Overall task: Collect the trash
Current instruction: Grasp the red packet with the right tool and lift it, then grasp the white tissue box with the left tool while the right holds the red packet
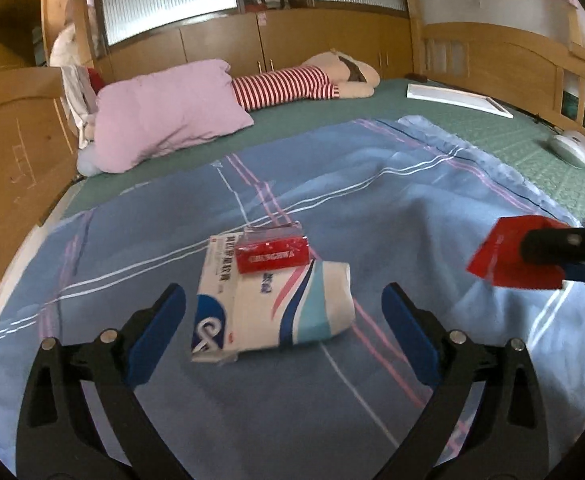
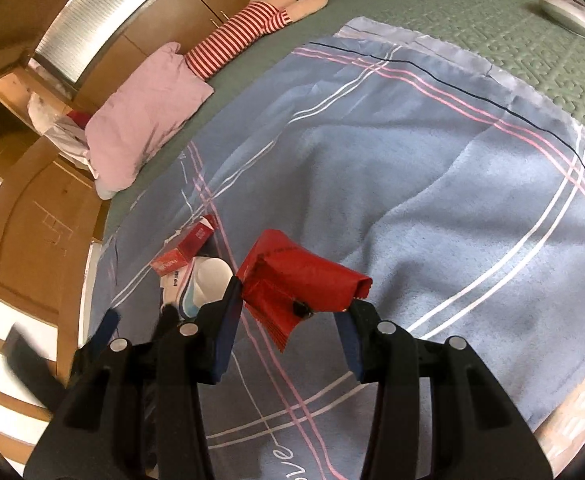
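Clearly the left gripper (image 1: 284, 320) hangs agape above the white wrapper (image 1: 292, 312) and red box (image 1: 272, 256) on the blanket (image 1: 392, 208). Rightward, the right gripper (image 2: 288, 312) clamps a red bag (image 2: 292, 284), its far edge blurred.

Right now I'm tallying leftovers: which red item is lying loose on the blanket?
The red box, resting atop the white packages. The red bag is gripped by the right gripper.
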`<state>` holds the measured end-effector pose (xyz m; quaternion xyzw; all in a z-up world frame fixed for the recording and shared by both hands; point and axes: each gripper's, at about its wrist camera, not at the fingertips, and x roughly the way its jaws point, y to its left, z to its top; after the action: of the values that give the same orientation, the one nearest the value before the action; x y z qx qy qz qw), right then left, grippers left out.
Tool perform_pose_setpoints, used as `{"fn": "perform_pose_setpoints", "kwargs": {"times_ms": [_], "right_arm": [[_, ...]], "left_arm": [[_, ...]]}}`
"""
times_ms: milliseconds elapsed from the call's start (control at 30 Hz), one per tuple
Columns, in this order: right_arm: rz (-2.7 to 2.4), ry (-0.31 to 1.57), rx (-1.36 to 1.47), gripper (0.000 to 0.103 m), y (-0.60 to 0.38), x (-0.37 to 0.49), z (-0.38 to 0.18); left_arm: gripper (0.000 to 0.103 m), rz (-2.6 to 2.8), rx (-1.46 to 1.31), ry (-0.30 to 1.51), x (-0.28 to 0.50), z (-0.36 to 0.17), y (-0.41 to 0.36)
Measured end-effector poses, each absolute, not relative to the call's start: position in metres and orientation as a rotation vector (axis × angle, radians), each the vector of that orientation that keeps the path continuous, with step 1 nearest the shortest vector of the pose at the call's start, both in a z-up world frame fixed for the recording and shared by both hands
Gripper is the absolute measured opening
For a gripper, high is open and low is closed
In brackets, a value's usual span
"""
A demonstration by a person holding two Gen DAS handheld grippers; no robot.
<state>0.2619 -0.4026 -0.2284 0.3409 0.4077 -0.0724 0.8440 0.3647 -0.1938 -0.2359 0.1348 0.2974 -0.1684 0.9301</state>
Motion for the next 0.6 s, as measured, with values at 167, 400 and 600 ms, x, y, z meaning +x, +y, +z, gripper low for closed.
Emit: {"fn": "perform_pose_setpoints", "kwargs": {"times_ms": [167,400,600], "right_arm": [[-0.131,0.848,0.734,0.046,-0.404,0.262,-0.227],[-0.142,0.843,0.747,0.046,-0.408,0.261,-0.228],[-0.144,0.835,0.734,0.046,-0.405,0.259,-0.226]], "left_arm": [[0.098,-0.359,0.308,0.655,0.386,-0.259,-0.211],[0.047,-0.379,0.336,0.691,0.393,-0.275,-0.224],[0.018,-0.415,0.319,0.651,0.38,-0.265,-0.217]]}}
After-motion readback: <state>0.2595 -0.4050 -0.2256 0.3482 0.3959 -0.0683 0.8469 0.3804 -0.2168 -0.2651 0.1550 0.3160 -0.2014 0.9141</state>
